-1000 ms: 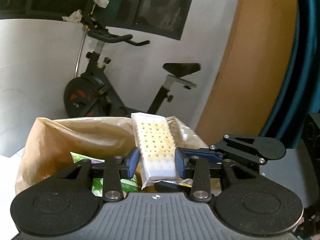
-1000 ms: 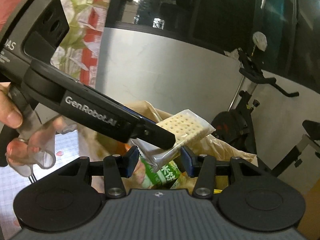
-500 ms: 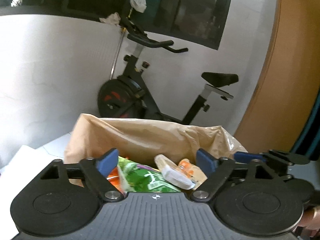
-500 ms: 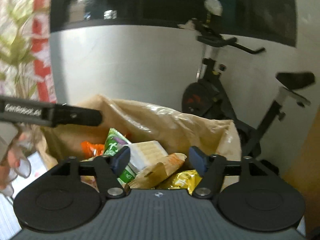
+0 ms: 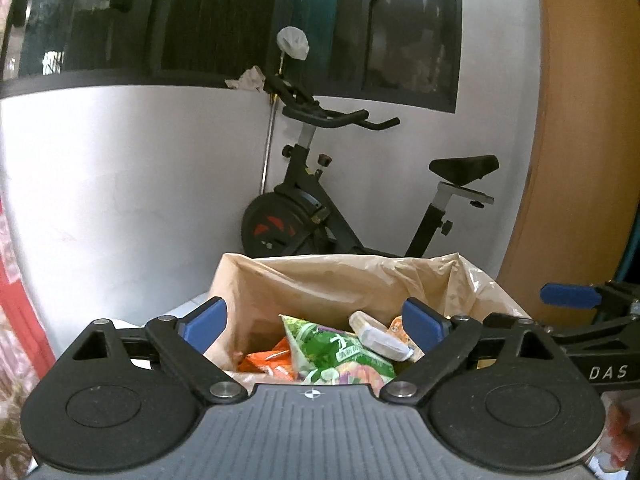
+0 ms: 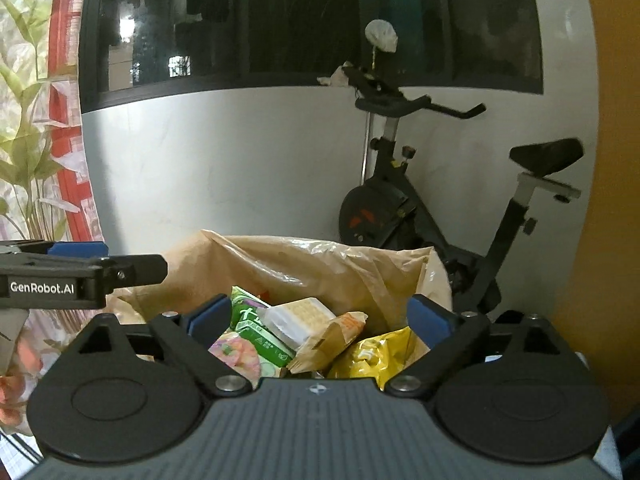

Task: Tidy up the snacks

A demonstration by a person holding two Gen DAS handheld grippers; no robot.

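The exercise bike [image 5: 320, 208] stands against the white wall [image 5: 120, 184], below a dark window [image 5: 224, 20], with its black saddle [image 5: 464, 166] toward the right. An orange-brown panel [image 5: 576, 140] fills the right edge of my left camera's view; a red and floral curtain [image 6: 36, 120] fills the left edge of my right camera's view.

In front of the bike stands the brown paper bag [image 5: 340, 280], mouth open and upright. All the snacks I can see lie inside it. In my left view, a green packet [image 5: 336, 354] lies in the middle, an orange packet [image 5: 264, 362] sits to its left, and the cracker pack [image 5: 380, 336] rests tilted across the green packet's upper right edge. In my right view, the cracker pack [image 6: 300, 318] lies on top of the pile, touching the green packet [image 6: 256, 328] on its left and a tan wrapper [image 6: 328, 340] on its right, with a yellow packet [image 6: 376, 354] lower right.

My left tongs [image 5: 316, 322] are released: the blue pads [image 5: 204, 322] stand wide apart, the jaws are opening, and nothing is pressed between them. They hover above the bag's near rim.

My right tongs [image 6: 320, 320] are likewise released, with jaws opening, blue pads [image 6: 430, 320] spread wide and clear of the snacks beneath. In this view, the left tongs reach in from the left edge, beside the bag's left wall. In my left view, one blue pad of the right tongs shows at the right edge, just beside the bag.
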